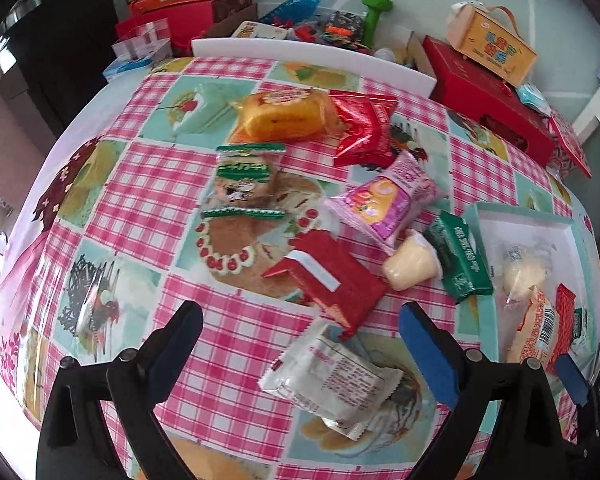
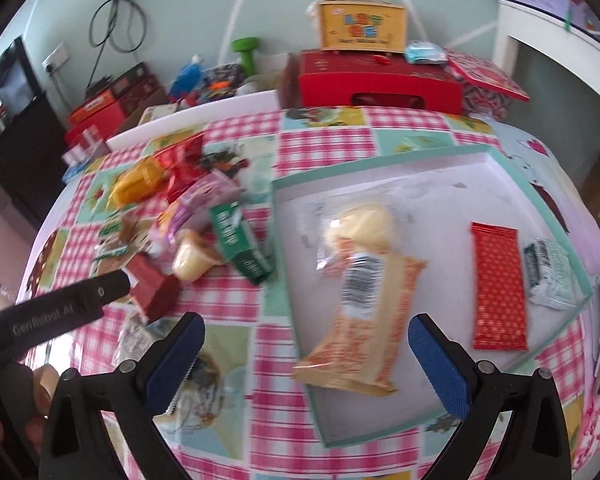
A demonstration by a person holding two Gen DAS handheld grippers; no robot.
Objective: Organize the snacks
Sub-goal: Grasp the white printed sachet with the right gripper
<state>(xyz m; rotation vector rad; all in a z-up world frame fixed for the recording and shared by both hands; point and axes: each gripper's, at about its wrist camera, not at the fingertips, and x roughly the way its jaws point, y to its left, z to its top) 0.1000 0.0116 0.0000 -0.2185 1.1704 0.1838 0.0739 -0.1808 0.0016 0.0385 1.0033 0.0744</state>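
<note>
- Table (image 1: 132,208): checked pink cloth fills both views; boxes and clutter line its far edge at upper frame.
- Tray (image 2: 380,160): shallow, teal-rimmed, right of centre in the right wrist view; already holds several packets (an orange wrapper, a red bar, others).
- Loose snacks (image 1: 328,276): scattered mid-frame in the left wrist view.
- Left gripper (image 1: 300,332): jaws released, empty, over the white packet (image 1: 332,380).
- Right gripper (image 2: 306,342): released, empty, above the tray.
- Judgement: close squarely across the white packet's middle, then lift clear of neighbours.
</note>
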